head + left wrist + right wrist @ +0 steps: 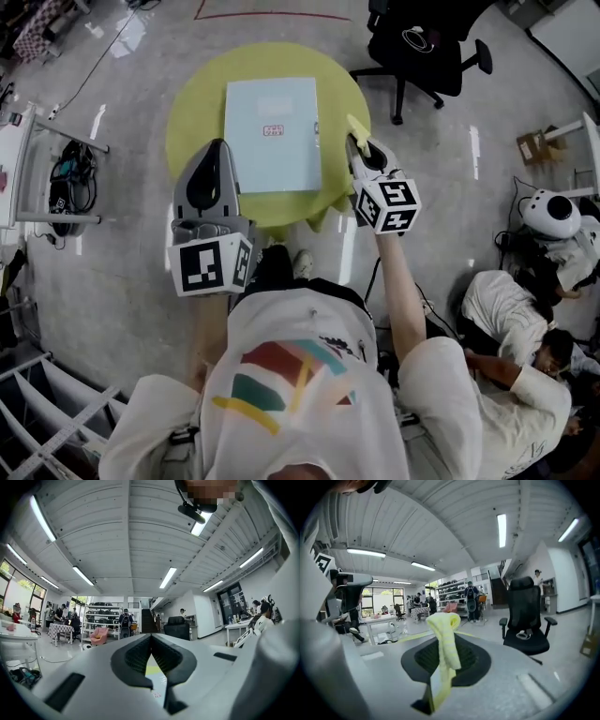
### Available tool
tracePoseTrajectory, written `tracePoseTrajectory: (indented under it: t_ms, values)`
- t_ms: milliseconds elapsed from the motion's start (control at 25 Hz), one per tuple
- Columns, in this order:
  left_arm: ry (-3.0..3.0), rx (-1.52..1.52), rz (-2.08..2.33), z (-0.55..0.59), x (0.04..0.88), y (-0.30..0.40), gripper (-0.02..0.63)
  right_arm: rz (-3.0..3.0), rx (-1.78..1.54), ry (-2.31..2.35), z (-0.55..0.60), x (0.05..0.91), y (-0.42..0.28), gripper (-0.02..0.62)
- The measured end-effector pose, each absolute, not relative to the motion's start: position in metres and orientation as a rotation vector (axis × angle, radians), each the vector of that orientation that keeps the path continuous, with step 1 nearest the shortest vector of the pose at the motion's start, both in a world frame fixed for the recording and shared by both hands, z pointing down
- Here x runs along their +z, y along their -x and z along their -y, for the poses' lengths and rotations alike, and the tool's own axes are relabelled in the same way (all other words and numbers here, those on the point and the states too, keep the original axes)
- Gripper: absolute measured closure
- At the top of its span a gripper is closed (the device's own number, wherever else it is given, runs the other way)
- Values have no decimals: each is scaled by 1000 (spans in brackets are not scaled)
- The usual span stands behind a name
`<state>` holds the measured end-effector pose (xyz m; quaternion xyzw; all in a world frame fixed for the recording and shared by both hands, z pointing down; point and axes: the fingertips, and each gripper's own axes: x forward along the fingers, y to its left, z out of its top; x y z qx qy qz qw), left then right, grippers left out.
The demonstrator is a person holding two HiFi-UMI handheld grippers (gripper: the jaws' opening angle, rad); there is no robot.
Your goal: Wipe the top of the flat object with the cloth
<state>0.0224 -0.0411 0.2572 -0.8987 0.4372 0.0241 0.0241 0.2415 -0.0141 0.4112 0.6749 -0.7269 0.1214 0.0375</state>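
A pale blue flat object [272, 134] with a small red label lies on the round yellow-green table [197, 103]. My right gripper [354, 142] hovers at its right edge, shut on a yellow cloth [357, 125]. In the right gripper view the cloth [446, 641] sticks up from between the jaws and hangs down over them. At the flat object's near left corner, my left gripper [218, 148] is shut with nothing in it. In the left gripper view its tips [151, 637] meet, and a strip of the flat object [157, 686] shows below them.
A black office chair [422, 42] stands beyond the table at the right and also shows in the right gripper view as the chair [527, 616]. A person [511, 323] sits on the floor at the right, near a white device [553, 214]. A rack [56, 178] with cables is at the left.
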Motion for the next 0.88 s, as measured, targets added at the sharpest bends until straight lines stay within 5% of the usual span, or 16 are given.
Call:
tracePoseTrajectory:
  t_ms: [360,880]
  values:
    - [2807,226,-1207,4,209,-56,591,2150,-58,-2314,-30,264,-214,568]
    - [2824,262,-1093,-17,200,-76,591,2073,-365,-2286,-68,229,-173,568]
